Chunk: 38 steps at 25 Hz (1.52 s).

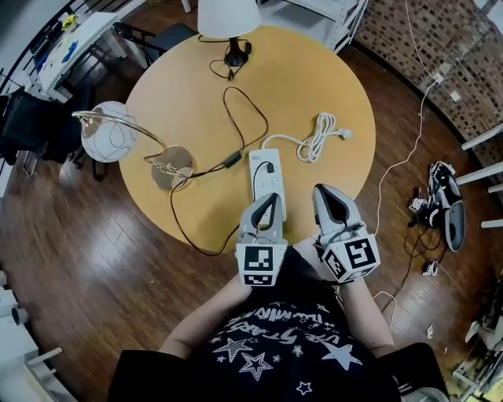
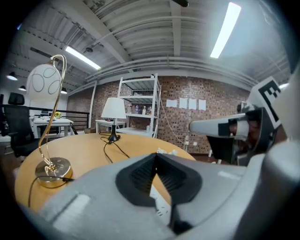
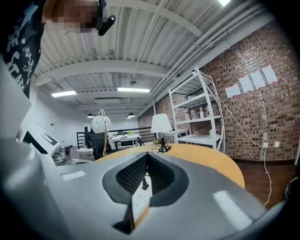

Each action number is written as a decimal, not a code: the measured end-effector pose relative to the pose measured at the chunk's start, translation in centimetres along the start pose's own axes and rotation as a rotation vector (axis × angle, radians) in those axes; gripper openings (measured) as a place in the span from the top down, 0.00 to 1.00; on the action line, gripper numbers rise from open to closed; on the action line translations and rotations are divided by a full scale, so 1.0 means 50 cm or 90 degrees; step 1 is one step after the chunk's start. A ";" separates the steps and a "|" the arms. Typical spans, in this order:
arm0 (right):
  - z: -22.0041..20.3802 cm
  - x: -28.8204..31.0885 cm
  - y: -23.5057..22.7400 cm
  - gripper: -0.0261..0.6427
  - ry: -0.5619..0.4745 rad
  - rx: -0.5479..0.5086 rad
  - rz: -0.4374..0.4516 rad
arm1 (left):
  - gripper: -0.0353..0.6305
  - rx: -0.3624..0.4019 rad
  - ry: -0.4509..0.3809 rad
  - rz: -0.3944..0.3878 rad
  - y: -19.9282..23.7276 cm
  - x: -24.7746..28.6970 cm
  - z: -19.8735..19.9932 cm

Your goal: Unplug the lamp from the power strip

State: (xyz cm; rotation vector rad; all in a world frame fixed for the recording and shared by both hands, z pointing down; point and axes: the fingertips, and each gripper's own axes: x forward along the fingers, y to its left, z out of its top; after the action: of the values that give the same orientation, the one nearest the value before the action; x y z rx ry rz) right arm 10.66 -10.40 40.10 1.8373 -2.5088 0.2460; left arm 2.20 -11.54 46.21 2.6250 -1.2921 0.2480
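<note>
A white power strip (image 1: pixel 264 182) lies on the round wooden table (image 1: pixel 330 86) near its front edge, with a black plug (image 1: pixel 268 167) in it. Black cord runs from there past an inline switch (image 1: pixel 232 160) toward the gold lamp's base (image 1: pixel 173 167); its globe shade (image 1: pixel 109 132) hangs over the table's left edge. My left gripper (image 1: pixel 272 198) is shut and empty, just above the strip's near end. My right gripper (image 1: pixel 323 191) is also shut and empty, to the right of the strip. The strip (image 3: pixel 139 199) and plug (image 3: pixel 146 183) show below the right jaws.
A white-shade lamp (image 1: pixel 228 17) stands at the table's far edge, its black cord (image 1: pixel 245 102) looping across the middle. A coiled white cord (image 1: pixel 317 140) lies right of the strip. Chairs and a desk stand at the left; cables and shoes (image 1: pixel 445 200) lie on the floor at the right.
</note>
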 end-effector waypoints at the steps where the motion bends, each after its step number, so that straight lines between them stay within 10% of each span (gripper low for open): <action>1: -0.009 0.011 -0.006 0.95 0.005 -0.003 0.008 | 0.94 -0.010 0.007 0.009 0.004 0.012 -0.011; 16: -0.158 0.162 0.009 0.95 0.122 -0.023 0.178 | 0.94 0.015 0.124 0.144 0.096 0.089 -0.123; 38: -0.272 0.238 0.043 0.93 0.240 -0.104 0.288 | 0.94 0.000 0.235 0.156 0.132 0.121 -0.202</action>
State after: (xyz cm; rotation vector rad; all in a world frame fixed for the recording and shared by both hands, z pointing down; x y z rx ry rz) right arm 3.97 -19.14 54.62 1.0328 -2.5366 0.3433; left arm 0.01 -17.48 58.12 2.2699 -1.4676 0.7295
